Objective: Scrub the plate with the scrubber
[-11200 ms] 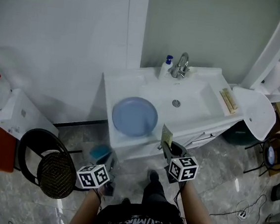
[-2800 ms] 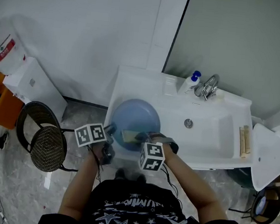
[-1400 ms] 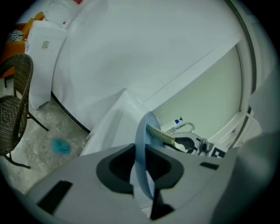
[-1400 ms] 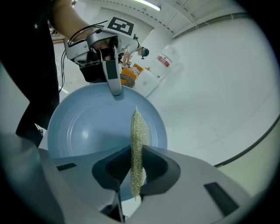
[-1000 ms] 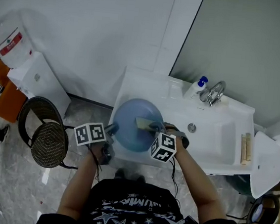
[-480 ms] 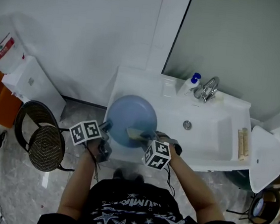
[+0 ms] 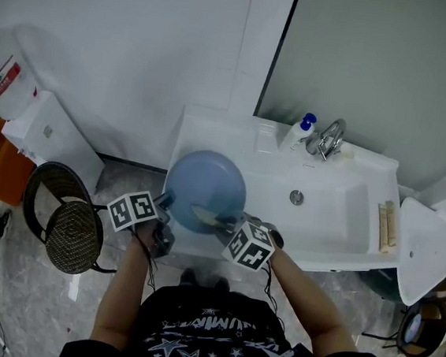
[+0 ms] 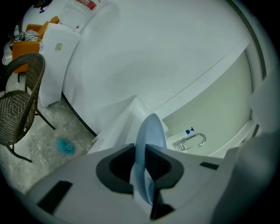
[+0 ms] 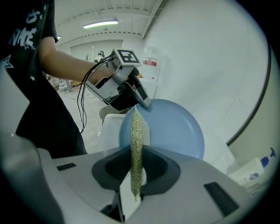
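Note:
A round blue plate (image 7: 204, 188) is held over the left end of the white sink counter (image 7: 212, 129). My left gripper (image 7: 163, 202) is shut on its near-left rim; in the left gripper view the plate (image 8: 148, 140) stands edge-on between the jaws (image 8: 142, 173). My right gripper (image 7: 225, 220) is shut on a flat yellow-green scrubber (image 7: 205, 214) that lies against the plate's near part. In the right gripper view the scrubber (image 9: 136, 144) stands edge-on in the jaws (image 9: 135, 173), against the plate (image 9: 175, 129), and the left gripper (image 9: 144, 103) clamps the rim.
The basin (image 7: 315, 203) with its drain (image 7: 296, 196), a tap (image 7: 330, 137) and a soap bottle (image 7: 298, 132) lie right of the plate. A brush (image 7: 386, 223) rests at the counter's right end. A wicker chair (image 7: 64, 224) stands at the left, and a blue scrap (image 8: 65, 145) lies on the floor.
My right gripper has slid the scrubber across the plate from its middle toward the near-left part and rolled. The left gripper has kept its hold on the rim.

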`<action>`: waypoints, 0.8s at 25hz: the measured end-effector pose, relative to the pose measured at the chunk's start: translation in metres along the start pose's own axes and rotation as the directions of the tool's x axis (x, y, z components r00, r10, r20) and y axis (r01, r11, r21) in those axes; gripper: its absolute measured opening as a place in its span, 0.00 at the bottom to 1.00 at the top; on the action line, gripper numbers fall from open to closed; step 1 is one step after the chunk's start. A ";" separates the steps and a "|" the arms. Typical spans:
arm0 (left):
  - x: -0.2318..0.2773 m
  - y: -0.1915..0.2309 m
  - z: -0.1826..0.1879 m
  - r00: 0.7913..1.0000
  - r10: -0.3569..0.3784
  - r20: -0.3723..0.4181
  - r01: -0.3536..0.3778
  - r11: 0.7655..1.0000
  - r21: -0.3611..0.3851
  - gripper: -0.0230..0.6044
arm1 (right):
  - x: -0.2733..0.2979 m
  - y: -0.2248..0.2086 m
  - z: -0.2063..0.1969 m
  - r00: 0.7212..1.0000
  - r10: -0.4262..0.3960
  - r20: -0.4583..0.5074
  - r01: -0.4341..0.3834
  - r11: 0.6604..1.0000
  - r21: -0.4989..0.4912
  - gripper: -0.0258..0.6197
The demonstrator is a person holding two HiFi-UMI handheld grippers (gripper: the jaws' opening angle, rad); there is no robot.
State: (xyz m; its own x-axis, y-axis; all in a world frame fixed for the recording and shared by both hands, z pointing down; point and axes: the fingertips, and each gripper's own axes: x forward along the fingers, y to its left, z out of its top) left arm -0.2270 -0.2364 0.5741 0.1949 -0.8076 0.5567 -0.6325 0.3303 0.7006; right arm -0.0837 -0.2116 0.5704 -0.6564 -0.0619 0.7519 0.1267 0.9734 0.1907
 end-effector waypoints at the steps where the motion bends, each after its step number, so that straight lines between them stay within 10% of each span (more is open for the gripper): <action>1: -0.001 0.001 0.000 1.000 0.003 -0.001 -0.003 1.000 0.003 0.12 | -0.001 -0.001 0.000 1.000 -0.001 0.008 0.001 1.000 0.008 0.15; 20: -0.001 0.014 -0.041 0.994 0.043 -0.100 -0.041 0.999 0.030 0.12 | -0.039 -0.067 -0.016 0.963 -0.245 0.108 0.224 0.958 0.177 0.15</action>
State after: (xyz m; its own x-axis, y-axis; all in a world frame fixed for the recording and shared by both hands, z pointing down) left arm -0.2055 -0.2108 0.6019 0.2412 -0.7395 0.6284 -0.6619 0.3482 0.6638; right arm -0.0547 -0.2777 0.5385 -0.7441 -0.2743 0.6092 -0.1571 0.9581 0.2394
